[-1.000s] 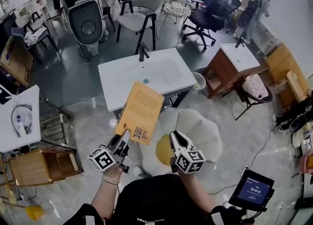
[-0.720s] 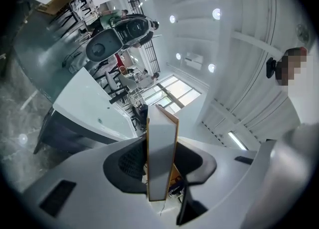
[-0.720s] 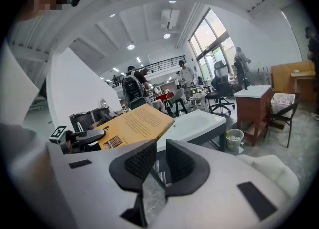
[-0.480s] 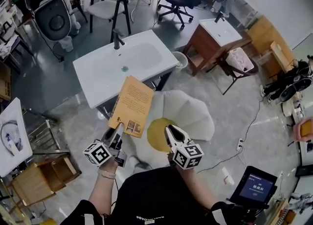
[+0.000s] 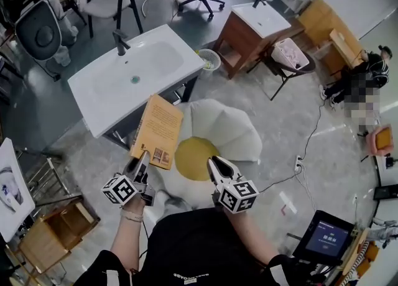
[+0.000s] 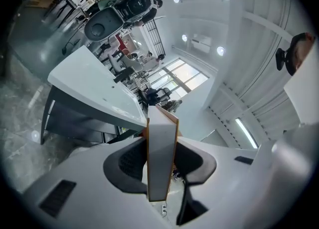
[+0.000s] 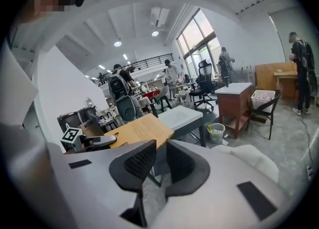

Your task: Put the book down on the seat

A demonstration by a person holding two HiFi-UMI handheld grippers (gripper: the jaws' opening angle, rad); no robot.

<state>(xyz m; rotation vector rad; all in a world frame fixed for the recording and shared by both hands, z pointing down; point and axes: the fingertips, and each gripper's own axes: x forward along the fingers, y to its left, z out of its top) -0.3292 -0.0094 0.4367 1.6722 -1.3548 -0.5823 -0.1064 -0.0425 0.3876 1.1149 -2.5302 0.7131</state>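
left gripper (image 5: 142,161) clenched on the lower edge of the orange book (image 5: 157,128). book held up in the air at a tilt, top corner towards the white washbasin (image 5: 93,101), overlapping the left edge of the flower-shaped seat (image 5: 233,132) and not resting on it. further right, near the seat's yellow centre (image 5: 191,157), right gripper (image 5: 216,166) with jaws a narrow gap apart, nothing between them.

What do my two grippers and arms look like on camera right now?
Both the left gripper and right gripper have pale grey-white bodies, black ribbed pads inside the jaws, and a white cube with black square markers. The person wears a black top and a light band on the left wrist.
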